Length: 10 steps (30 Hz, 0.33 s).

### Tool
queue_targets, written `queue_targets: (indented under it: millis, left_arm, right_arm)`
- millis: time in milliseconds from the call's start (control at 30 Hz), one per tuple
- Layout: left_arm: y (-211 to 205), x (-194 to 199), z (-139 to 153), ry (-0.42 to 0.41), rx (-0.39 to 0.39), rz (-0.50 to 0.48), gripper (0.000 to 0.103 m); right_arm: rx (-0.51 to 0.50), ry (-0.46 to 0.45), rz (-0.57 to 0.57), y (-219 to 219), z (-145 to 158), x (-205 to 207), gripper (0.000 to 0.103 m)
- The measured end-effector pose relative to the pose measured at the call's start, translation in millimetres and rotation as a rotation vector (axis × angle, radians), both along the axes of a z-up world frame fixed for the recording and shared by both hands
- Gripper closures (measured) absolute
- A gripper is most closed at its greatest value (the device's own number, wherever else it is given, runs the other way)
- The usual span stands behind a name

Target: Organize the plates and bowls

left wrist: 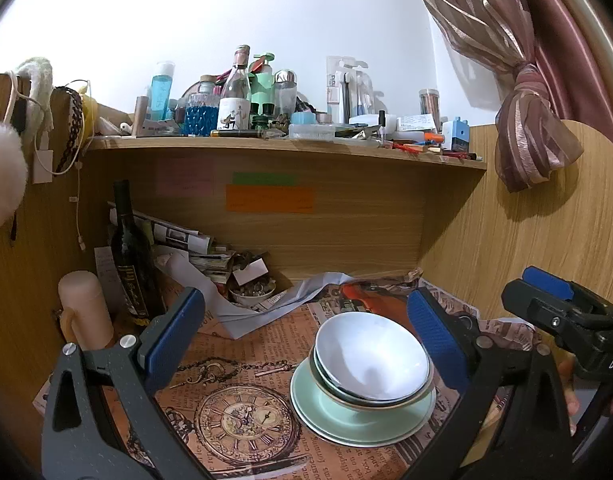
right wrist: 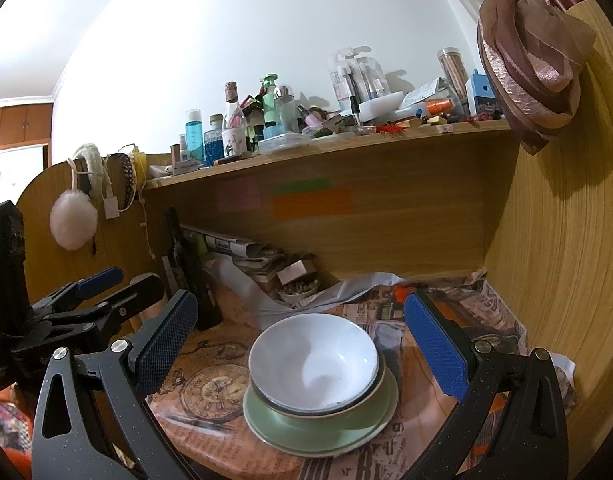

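Wood desk (right wrist: pixel 226 465) w/ printed paper (left wrist: pixel 242 364); on it stacked plates+bowls (left wrist: pixel 366 392), dark bottle (left wrist: pixel 130 256), small dish (left wrist: pixel 252 294).

Both of my wrist cameras give me warm indoor light, bright on the white wall (left wrist: pixel 234 20) above and dimmer under the shelf (left wrist: pixel 282 148). The light falls from above and left — the knotted curtain (left wrist: pixel 534 132) throws a dark shadow down and right onto the wood panel. The top bowl (right wrist: pixel 312 364) shows a soft grey shadow inside, no harsh glare. Fisheye bending curves the shelf edge, and black vignette fills the corners. The sticky notes (left wrist: pixel 268 198) look blurred; their writing is unreadable.
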State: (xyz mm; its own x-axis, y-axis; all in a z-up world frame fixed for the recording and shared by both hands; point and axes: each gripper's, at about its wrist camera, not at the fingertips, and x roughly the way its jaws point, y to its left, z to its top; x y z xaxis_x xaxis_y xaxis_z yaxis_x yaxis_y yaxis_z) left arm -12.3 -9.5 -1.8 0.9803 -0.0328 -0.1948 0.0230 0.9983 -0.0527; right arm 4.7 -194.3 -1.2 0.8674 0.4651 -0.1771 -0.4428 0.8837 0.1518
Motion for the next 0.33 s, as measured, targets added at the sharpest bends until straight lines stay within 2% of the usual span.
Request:
queue_targets:
  millis: [333]
  left_arm:
    - [1.1, 4.5, -1.2, 0.013, -0.022, -0.002, 0.000]
  right_arm:
    - [0.004, 0.020, -0.003, -2.8, -6.3, 5.5, 0.000]
